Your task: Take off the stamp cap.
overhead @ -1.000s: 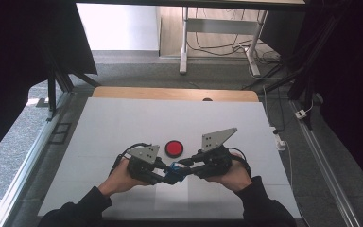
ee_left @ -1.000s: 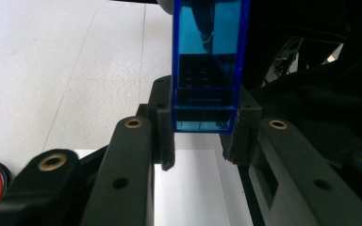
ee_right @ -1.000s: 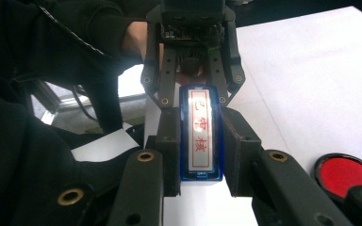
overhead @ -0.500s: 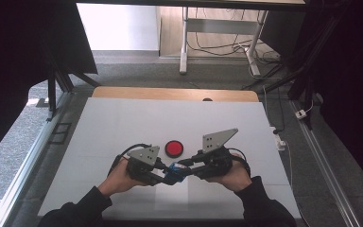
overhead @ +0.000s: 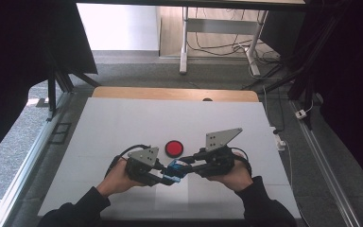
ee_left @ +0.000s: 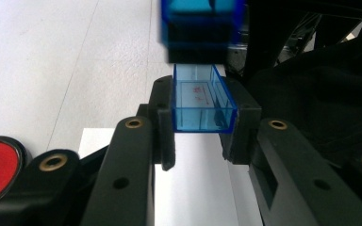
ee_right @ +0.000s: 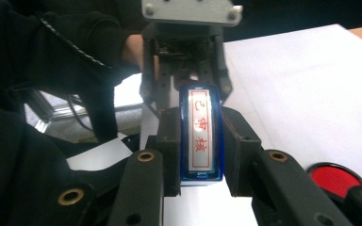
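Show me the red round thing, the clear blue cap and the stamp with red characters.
red disc (overhead: 173, 148), high view, its centre.
clear blue cap (ee_left: 202, 101), left gripper view, its open inside.
stamp (ee_right: 201, 133), right gripper view, its white label.

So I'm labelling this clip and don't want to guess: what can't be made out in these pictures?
- High view: the blue piece between the left gripper and right gripper is too small to tell cap from body.
- Left gripper view: the blue cap shows red marks too faint to read; the blurred blue block beyond is cut by the top edge.
- Right gripper view: the stamp hides the left gripper's tips; the red disc is cut off by a jaw.
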The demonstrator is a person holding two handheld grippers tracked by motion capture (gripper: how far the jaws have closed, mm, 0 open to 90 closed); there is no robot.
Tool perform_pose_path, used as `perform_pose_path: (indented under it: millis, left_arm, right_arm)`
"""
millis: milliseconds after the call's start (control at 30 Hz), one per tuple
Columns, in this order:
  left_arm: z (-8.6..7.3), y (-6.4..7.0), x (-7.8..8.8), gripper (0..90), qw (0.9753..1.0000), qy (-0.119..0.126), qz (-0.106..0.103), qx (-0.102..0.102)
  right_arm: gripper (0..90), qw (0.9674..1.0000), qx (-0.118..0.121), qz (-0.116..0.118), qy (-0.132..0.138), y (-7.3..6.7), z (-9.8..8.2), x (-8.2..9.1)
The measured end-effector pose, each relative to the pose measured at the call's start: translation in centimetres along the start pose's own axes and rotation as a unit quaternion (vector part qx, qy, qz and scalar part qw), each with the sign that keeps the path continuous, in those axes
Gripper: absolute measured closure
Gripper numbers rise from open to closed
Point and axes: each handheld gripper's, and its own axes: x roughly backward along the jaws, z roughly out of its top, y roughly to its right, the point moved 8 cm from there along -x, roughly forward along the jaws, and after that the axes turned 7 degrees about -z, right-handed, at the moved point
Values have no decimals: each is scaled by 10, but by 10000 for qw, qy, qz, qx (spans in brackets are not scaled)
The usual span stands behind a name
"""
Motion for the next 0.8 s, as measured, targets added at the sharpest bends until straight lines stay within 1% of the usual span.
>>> perform_pose_path:
  millis: [67, 100, 133, 167, 200, 233, 267, 300, 333, 367, 433, 567, 700, 800]
  left_arm:
    - [0, 0, 0, 690, 10000, -11, 24, 30]
    - [1, 0, 0, 689, 10000, 18, 18, 94]
    - [1, 0, 0, 688, 9999, 36, 57, 135]
    - [1, 0, 0, 688, 9998, 41, 86, 198]
    - [0, 0, 0, 688, 9996, 12, 111, 256]
    - [-2, -1, 1, 688, 9995, -44, 191, 247]
    - [-2, 0, 1, 687, 9993, -58, 227, 295]
    - [-3, 0, 2, 687, 9991, -62, 229, 351]
    - [-4, 1, 4, 687, 9985, -50, 340, 434]
    - [-4, 1, 4, 686, 9985, -50, 340, 434]
    - [-5, 1, 8, 686, 9978, -47, 438, 492]
    - [-7, 2, 16, 685, 9956, -6, 669, 649]
    - [-8, 4, 24, 685, 9940, 5, 859, 681]
    - [-11, 5, 28, 685, 9910, 19, 1058, 822]
  right_arm:
    - [718, 10000, 16, -24, -20, 1, -1, 1]
    - [717, 10000, 11, -54, -24, 1, -2, 1]
    - [717, 9999, 30, -98, -37, 1, -3, 0]
    - [717, 9999, 30, -98, -37, 1, -3, 0]
    - [717, 9999, 67, -151, -48, 1, -3, -1]
    - [717, 9999, 67, -151, -48, 1, -3, -1]
    - [716, 9997, 106, -219, -39, 1, -3, 0]
    - [717, 9996, 109, -252, -7, 1, -2, 1]
    - [716, 9996, 107, -269, 5, 1, -1, 1]
    - [717, 9995, 110, -288, 20, 2, -1, 2]
    - [716, 9995, 85, -314, 54, 2, 0, 4]
    - [716, 9993, 72, -360, 65, 3, 1, 4]
    - [716, 9992, 43, -385, 60, 4, 0, 4]
    - [716, 9991, -41, -400, 124, 4, 1, 5]
